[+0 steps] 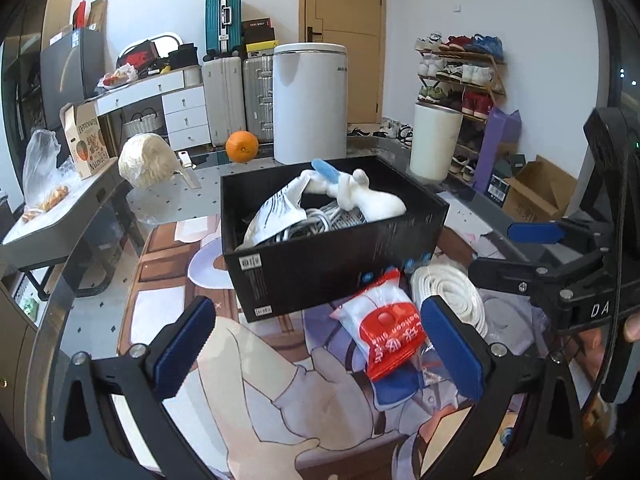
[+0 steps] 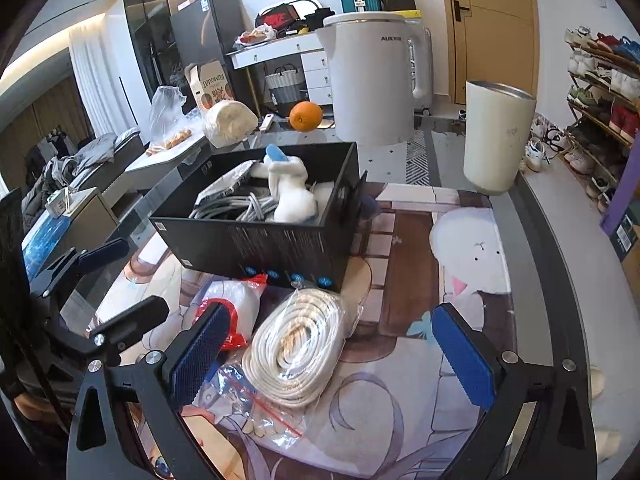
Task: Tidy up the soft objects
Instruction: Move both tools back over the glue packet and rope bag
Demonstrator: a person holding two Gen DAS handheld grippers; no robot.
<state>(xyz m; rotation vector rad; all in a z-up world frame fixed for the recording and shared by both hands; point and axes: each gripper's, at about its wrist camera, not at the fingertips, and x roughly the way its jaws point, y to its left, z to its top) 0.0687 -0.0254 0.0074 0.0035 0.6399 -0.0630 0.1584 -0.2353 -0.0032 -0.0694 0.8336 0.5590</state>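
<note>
Left tongs (image 1: pixel 320 354): fully spread, empty | Right tongs (image 2: pixel 340 356): fully spread, empty | Black box (image 1: pixel 340 258): mid-worktop, contains plush toy (image 1: pixel 360 194) and grey cables (image 1: pixel 320 220) | Red-white packet (image 1: pixel 384 330), bagged white cord coil (image 2: pixel 298 354): on worktop (image 2: pixel 452 152), just beside box's near wall.

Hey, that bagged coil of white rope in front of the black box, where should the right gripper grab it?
Grip the rope coil across one side of its ring, coming down from above. It lies flat, so the open right gripper can straddle the bundled strands through the bag.
</note>
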